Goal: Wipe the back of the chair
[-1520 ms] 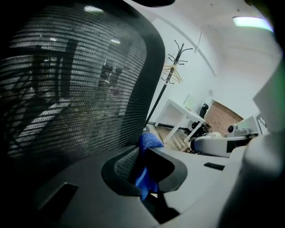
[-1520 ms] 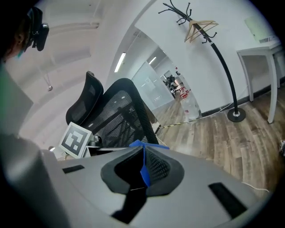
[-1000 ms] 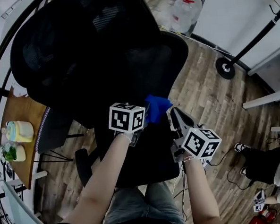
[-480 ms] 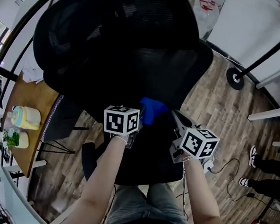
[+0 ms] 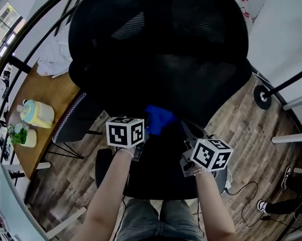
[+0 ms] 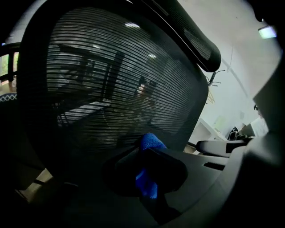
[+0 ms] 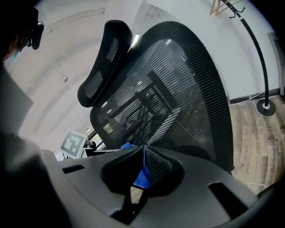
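Wooden floor [image 5: 243,132] is showing around the black mesh office chair [image 5: 161,40], which is filling the top of the frame. Both grippers are reaching at the low middle of the chair's back. The left gripper [image 5: 146,125] is clamping tight on the blue cloth [image 5: 158,117], right up by the mesh. The right gripper [image 5: 186,131], just beside it, is pinching shut with a bit of the same cloth between its jaws. Over the last second the cloth is sliding from the back's right edge toward the middle. So the wiping looks under way, with the high part probably still waiting.
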Demonstrator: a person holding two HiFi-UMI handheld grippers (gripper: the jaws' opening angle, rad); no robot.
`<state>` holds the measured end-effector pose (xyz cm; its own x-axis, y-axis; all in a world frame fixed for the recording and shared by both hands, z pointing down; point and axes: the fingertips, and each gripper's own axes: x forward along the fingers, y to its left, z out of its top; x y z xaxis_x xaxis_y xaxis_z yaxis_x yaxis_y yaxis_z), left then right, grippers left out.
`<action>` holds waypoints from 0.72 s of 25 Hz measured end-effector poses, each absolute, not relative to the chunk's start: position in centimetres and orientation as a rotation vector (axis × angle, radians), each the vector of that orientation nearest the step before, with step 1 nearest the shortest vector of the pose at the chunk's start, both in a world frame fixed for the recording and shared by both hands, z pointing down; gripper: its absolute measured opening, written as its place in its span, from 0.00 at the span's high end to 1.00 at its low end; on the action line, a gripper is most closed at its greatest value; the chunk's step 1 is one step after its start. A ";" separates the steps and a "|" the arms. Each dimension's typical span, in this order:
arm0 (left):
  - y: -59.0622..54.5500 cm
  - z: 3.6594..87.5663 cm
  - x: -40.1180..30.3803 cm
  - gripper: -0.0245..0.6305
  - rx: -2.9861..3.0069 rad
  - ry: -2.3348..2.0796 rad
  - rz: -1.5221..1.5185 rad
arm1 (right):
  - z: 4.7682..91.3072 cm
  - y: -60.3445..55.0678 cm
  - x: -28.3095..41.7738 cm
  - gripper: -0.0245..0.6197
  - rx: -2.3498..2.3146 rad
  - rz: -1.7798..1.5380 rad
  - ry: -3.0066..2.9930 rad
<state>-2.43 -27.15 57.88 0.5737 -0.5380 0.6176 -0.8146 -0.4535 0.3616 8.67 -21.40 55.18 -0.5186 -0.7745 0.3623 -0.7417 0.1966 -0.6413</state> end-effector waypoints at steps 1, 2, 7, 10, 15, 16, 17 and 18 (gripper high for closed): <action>-27.2 57.8 -3.3 0.90 2.153 -1.091 0.551 | 55.2 -21.5 8.0 0.91 -1.506 -1.250 2.409; -27.2 57.8 -4.1 0.90 2.143 -1.110 0.545 | 55.2 -21.6 7.3 0.91 -1.491 -1.254 2.421; -27.4 57.6 -7.8 0.90 2.104 -1.186 0.527 | 55.0 -22.2 4.3 0.91 -1.430 -1.263 2.475; -27.4 57.5 -9.7 0.90 2.081 -1.222 0.516 | 54.8 -22.6 2.8 0.91 -1.393 -1.268 2.494; -27.6 57.3 -13.0 0.90 2.039 -1.289 0.492 | 54.5 -23.0 0.3 0.91 -1.337 -1.278 2.529; -27.6 57.3 -13.8 0.90 2.026 -1.307 0.486 | 54.5 -23.1 -0.2 0.91 -1.326 -1.281 2.538; -27.5 57.3 -14.6 0.90 2.011 -1.327 0.479 | 54.6 -23.1 -0.8 0.91 -1.315 -1.285 2.547; -27.5 57.4 -15.4 0.90 1.996 -1.345 0.473 | 54.6 -23.0 -1.3 0.91 -1.304 -1.287 2.557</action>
<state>-15.39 -27.46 57.37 0.4011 -0.6684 0.6263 -0.9133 -0.2391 0.3297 -1.28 -23.05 54.57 -0.6560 -0.6726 0.3424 -0.6757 0.3213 -0.6635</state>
